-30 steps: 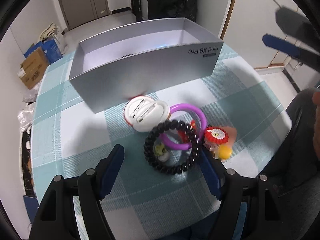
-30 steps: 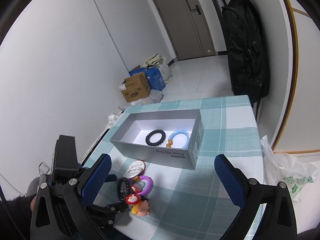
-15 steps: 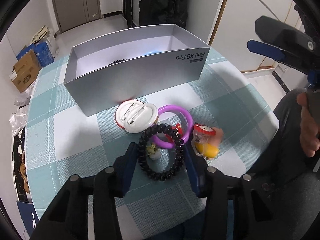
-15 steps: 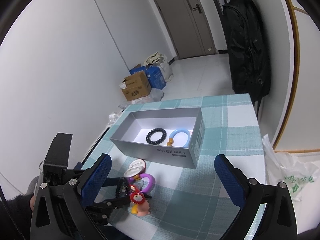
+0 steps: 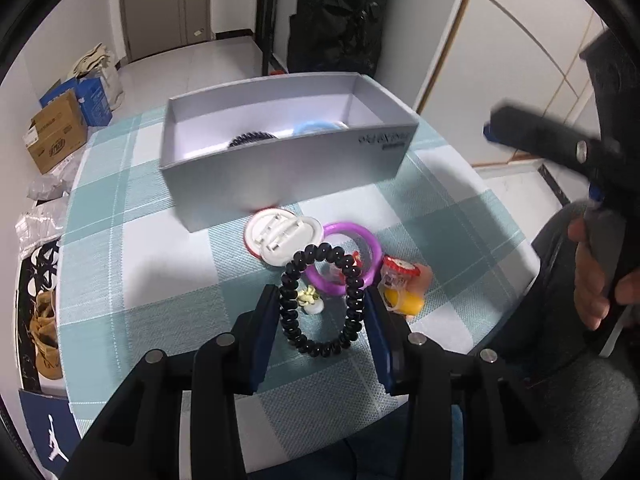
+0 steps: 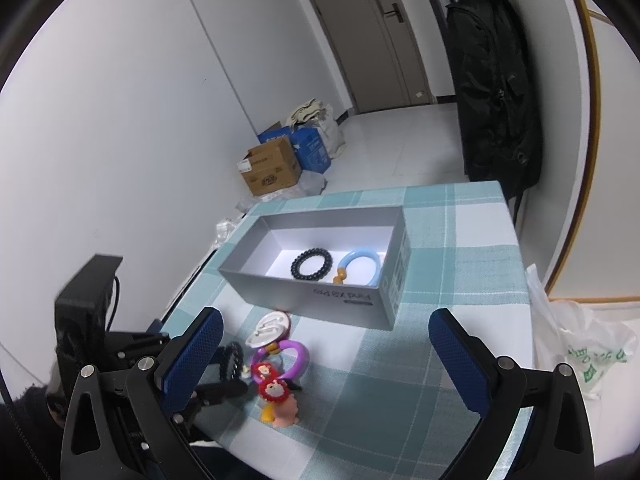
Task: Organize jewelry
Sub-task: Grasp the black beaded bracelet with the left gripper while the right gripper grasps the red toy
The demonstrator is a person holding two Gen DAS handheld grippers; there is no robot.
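My left gripper (image 5: 322,312) is shut on a black bead bracelet (image 5: 320,300), squeezed into an oval and lifted a little above the checked tablecloth. It also shows in the right wrist view (image 6: 232,360). A purple ring (image 5: 352,256), a white round clip (image 5: 284,232) and a red-orange lion charm (image 5: 402,284) lie just ahead. The grey box (image 5: 280,168) behind holds another black bead bracelet (image 6: 312,264) and a light blue ring (image 6: 362,266). My right gripper (image 6: 324,344) is open and empty, high above the table.
The table's (image 6: 460,248) right edge is close to the lion charm. A small yellow-white charm (image 5: 310,300) lies under the held bracelet. Cardboard boxes (image 6: 272,168) stand on the floor at the far left. A black bag (image 6: 496,80) hangs by the wall.
My left gripper's fingers closed from wide open onto the black bead bracelet, pressing it narrow, and it has risen off the cloth. The right gripper stayed open and shifted slightly.
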